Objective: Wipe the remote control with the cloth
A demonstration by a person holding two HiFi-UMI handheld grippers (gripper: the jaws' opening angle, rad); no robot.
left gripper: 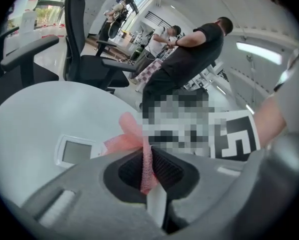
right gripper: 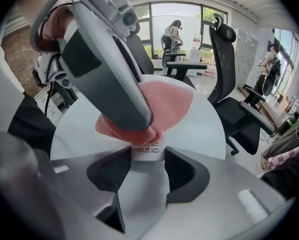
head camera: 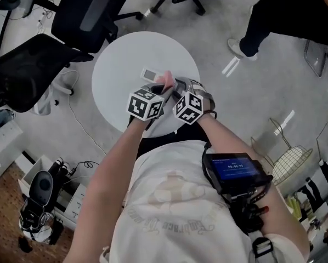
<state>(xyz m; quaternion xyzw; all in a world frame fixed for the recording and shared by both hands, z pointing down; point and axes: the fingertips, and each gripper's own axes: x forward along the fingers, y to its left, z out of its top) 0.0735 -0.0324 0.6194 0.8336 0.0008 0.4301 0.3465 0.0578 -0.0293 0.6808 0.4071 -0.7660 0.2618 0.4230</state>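
Note:
A white remote control (right gripper: pixel 147 148) is gripped at its button end between the jaws of my right gripper (right gripper: pixel 147 156). Its screen end (left gripper: pixel 75 151) sticks out past the cloth over the round white table (head camera: pixel 125 53). A pink cloth (right gripper: pixel 174 104) lies draped over the remote's middle. My left gripper (left gripper: pixel 148 169) is shut on a fold of that cloth (left gripper: pixel 129 134) and bears down on the remote from the left (right gripper: pixel 109 69). In the head view both grippers meet at the table's near side, left (head camera: pixel 158 87) and right (head camera: pixel 176 86), with the cloth (head camera: pixel 165 79) and remote (head camera: pixel 150 73) just beyond them.
Black office chairs (head camera: pixel 38 64) stand left of and behind the table. A person in dark clothes (head camera: pixel 284 10) is at the far right. A wire basket (head camera: pixel 290 163) sits on the floor to the right, and boxes and cables (head camera: pixel 49 196) lie at the lower left.

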